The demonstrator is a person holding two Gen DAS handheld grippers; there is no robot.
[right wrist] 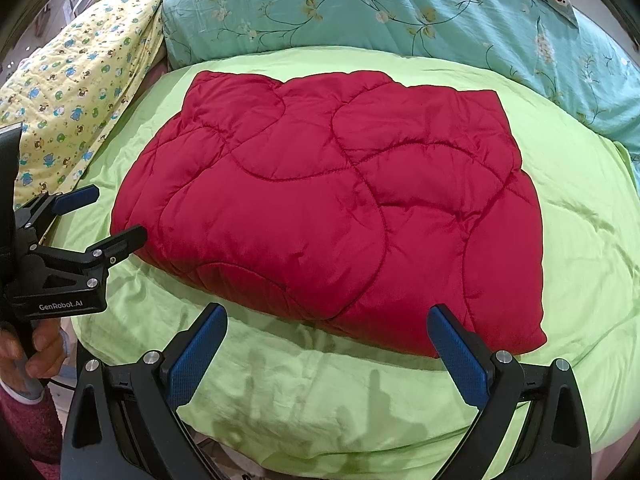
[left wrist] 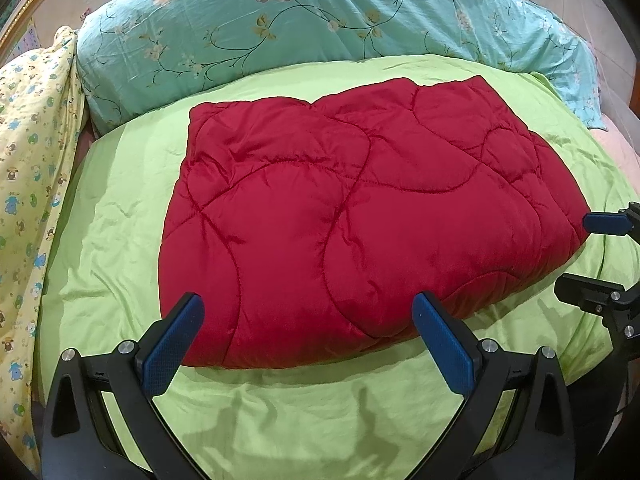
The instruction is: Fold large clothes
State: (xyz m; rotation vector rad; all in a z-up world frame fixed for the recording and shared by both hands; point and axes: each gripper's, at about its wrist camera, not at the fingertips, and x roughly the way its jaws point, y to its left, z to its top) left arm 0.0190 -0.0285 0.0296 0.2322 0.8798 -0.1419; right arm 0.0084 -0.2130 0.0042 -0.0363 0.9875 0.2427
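A red quilted garment (left wrist: 352, 208) lies folded into a thick rectangle on the lime-green sheet (left wrist: 120, 216); the right wrist view shows the same garment (right wrist: 340, 200). My left gripper (left wrist: 308, 308) is open, its blue pads just above the garment's near edge and holding nothing. My right gripper (right wrist: 328, 316) is open too, hovering over the near edge with nothing between its pads. The right gripper (left wrist: 588, 256) also shows at the garment's right corner in the left wrist view. The left gripper (right wrist: 112, 216) shows open beside the left corner.
A teal floral duvet (left wrist: 280, 28) is bunched along the back of the bed. A yellow cartoon-print quilt (left wrist: 28, 184) lies at the left. A hand (right wrist: 40, 344) with a dark red sleeve holds the left gripper's handle. Green sheet (right wrist: 320, 392) spreads in front.
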